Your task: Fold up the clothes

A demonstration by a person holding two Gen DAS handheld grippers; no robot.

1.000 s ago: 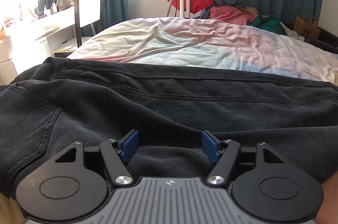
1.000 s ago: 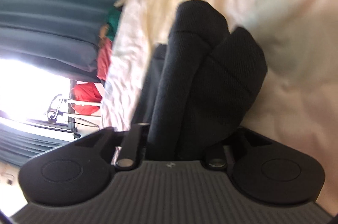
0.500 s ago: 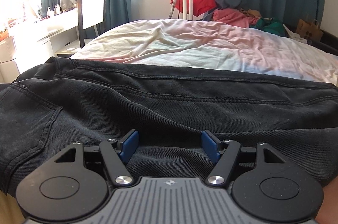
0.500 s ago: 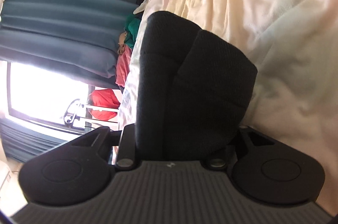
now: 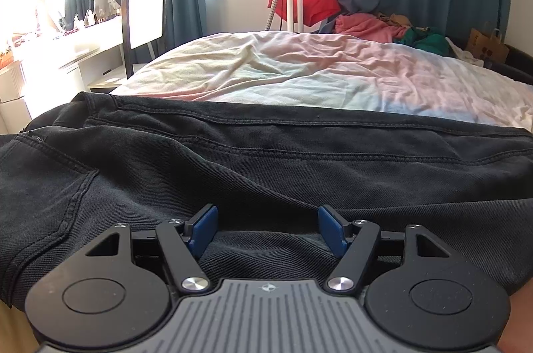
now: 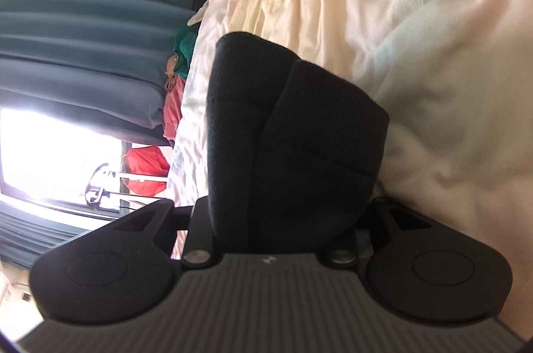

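We see the bed (image 5: 299, 76) filling most of the left wrist view, its rumpled pale sheet bare from 10 to 2 o'clock, so we judge there is open room beyond for the fold. Across its near edge lie the black jeans (image 5: 266, 160), long axis running 9 to 3 o'clock, seams parallel to it, a back pocket at 9 o'clock. The left tongs (image 5: 267, 228) rest on the denim at 6 o'clock, blue pads spread apart and released, cloth bulging between them. In the right wrist view the right tongs (image 6: 283, 219), rolled sideways, are clenched on a bunched end of the jeans, which sticks out toward 12 o'clock over the sheet.
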